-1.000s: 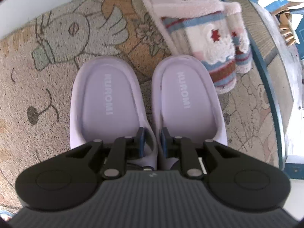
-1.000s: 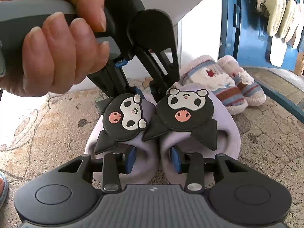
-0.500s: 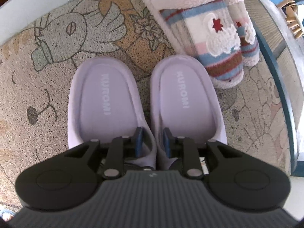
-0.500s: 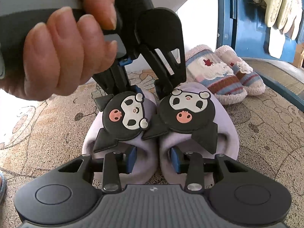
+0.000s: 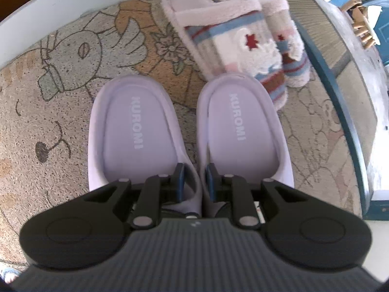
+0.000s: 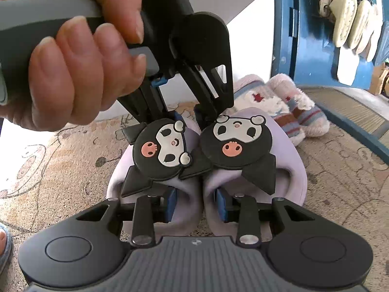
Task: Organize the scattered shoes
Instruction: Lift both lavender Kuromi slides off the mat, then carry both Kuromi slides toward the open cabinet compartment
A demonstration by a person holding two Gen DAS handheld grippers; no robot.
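Left wrist view: left gripper is clamped narrow on the touching inner walls of the two lilac slippers, pair side by side on the patterned mat. Fluffy striped slippers sit just beyond, toe touching the right lilac one. Right wrist view: right gripper pads straddle both inner toe walls from the front, jaws roughly a quarter open; whether they press is unclear. A hand holds the left gripper's handle.
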